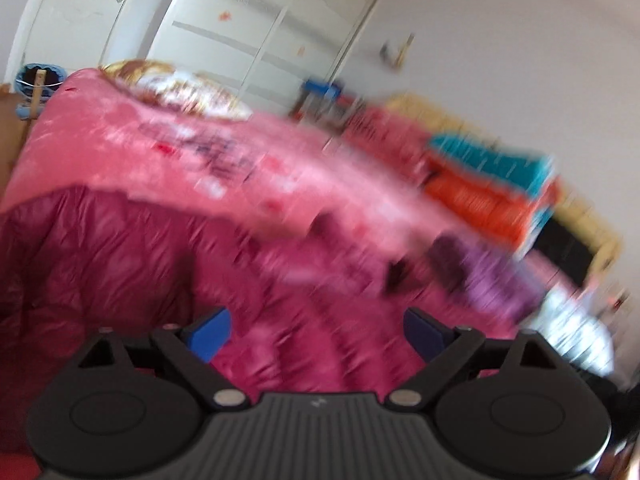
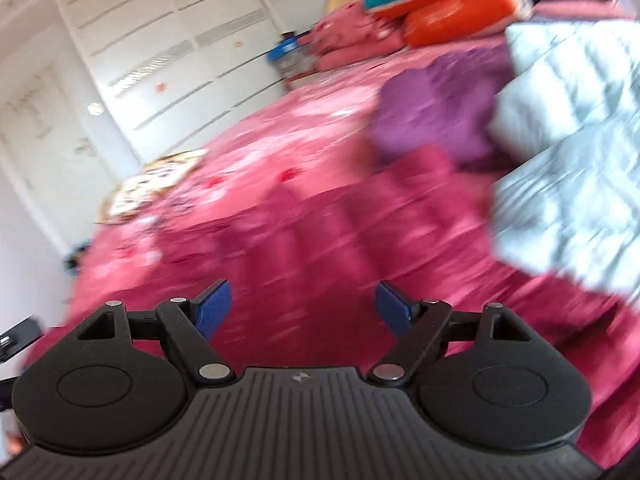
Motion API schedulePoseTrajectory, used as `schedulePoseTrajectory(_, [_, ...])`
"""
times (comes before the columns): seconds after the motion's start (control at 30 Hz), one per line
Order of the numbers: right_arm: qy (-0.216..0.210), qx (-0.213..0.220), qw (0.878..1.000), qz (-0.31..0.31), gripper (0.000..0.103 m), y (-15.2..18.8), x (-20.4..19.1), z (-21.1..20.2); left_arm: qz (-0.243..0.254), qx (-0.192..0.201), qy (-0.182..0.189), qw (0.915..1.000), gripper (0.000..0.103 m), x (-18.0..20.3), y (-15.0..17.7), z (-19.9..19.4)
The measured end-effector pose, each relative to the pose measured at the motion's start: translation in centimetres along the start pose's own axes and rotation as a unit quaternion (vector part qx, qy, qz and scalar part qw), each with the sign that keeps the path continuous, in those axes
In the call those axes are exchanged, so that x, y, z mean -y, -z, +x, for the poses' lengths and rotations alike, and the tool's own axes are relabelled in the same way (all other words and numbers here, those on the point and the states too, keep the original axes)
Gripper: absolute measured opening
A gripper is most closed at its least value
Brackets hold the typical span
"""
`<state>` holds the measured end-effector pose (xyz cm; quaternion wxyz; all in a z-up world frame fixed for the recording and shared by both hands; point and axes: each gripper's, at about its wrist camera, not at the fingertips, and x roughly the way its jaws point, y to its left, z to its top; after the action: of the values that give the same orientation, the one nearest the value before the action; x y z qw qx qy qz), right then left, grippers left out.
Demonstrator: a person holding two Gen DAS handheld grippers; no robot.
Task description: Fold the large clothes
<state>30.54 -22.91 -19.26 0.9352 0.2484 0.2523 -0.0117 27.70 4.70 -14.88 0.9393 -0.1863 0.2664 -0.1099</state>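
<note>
A shiny magenta quilted jacket [image 1: 120,264] lies spread over a pink bed [image 1: 168,148], blurred by motion. My left gripper [image 1: 316,334] hovers just above it, jaws wide, nothing between the blue pads [image 1: 212,334]. In the right wrist view the same magenta jacket [image 2: 320,232] fills the foreground. My right gripper [image 2: 304,310] is open above it with empty blue pads [image 2: 214,308]. A purple garment [image 2: 436,116] and a pale blue quilted jacket [image 2: 568,152] lie to the right.
Orange and teal cushions [image 1: 492,184] are stacked at the head of the bed, beside folded pink bedding [image 2: 352,40]. A white wardrobe [image 1: 248,24] stands behind the bed. A patterned gold-and-white cloth [image 2: 156,180] lies on the bed's far side.
</note>
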Motion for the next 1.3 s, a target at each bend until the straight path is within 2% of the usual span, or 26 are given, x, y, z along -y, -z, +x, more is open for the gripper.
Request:
schedulePoseTrajectory(0.07, [0.013, -0.016, 1.0, -0.006, 0.098, 0.1, 1.3, 1.3, 0.004, -0.03, -0.03, 0.9991, 0.093, -0.1, 0.6, 1.2])
schedulePoseTrajectory(0.17, [0.027, -0.034, 0.999, -0.022, 0.098, 0.7, 1.9, 2.8, -0.002, -0.06, -0.057, 0.9966, 0.093, -0.8, 1.2, 2.5])
schedulePoseTrajectory(0.33, [0.05, -0.043, 0.995, -0.07, 0.1, 1.5, 0.5, 4.0, 0.021, -0.061, -0.075, 0.9951, 0.094, -0.5, 1.8, 2.7])
schedulePoseTrajectory(0.47, [0.062, -0.031, 0.993, -0.097, 0.101, 2.5, 0.1, 4.4, 0.047, -0.059, -0.088, 0.9933, 0.095, -0.1, 2.2, 3.1])
schedulePoseTrajectory(0.63, [0.067, -0.02, 0.991, -0.111, 0.103, 3.1, -0.5, 4.2, 0.053, -0.047, -0.087, 0.9937, 0.095, 0.4, 2.1, 2.7])
schedulePoseTrajectory(0.73, [0.069, -0.02, 0.992, -0.109, 0.103, 2.8, -0.2, 3.7, 0.036, -0.028, -0.059, 0.9972, 0.095, 0.4, 1.8, 1.1])
schedulePoseTrajectory(0.83, [0.081, -0.023, 0.991, -0.103, 0.103, 2.6, -0.3, 2.2, 0.053, 0.013, -0.045, 0.9975, 0.095, 1.0, 1.9, -1.7])
schedulePoseTrajectory(0.97, [0.077, 0.009, 0.996, -0.049, 0.103, 2.2, 0.0, -2.1, 0.04, 0.045, -0.028, 0.9978, 0.095, 1.1, 1.8, -5.7])
schedulePoseTrajectory(1.1, [0.074, 0.032, 0.996, -0.022, 0.103, 3.0, 0.4, -6.6, 0.042, 0.068, -0.039, 0.996, 0.095, 1.0, 1.4, -9.2])
schedulePoseTrajectory(1.2, [0.078, 0.038, 0.996, -0.035, 0.103, 4.0, 0.5, -9.2, 0.037, 0.083, -0.064, 0.9938, 0.095, -0.2, 1.2, -12.4])
schedulePoseTrajectory(1.3, [0.082, 0.044, 0.994, -0.063, 0.103, 5.4, 0.1, -11.5, 0.022, 0.095, -0.105, 0.9897, 0.095, -2.0, 1.0, -16.0])
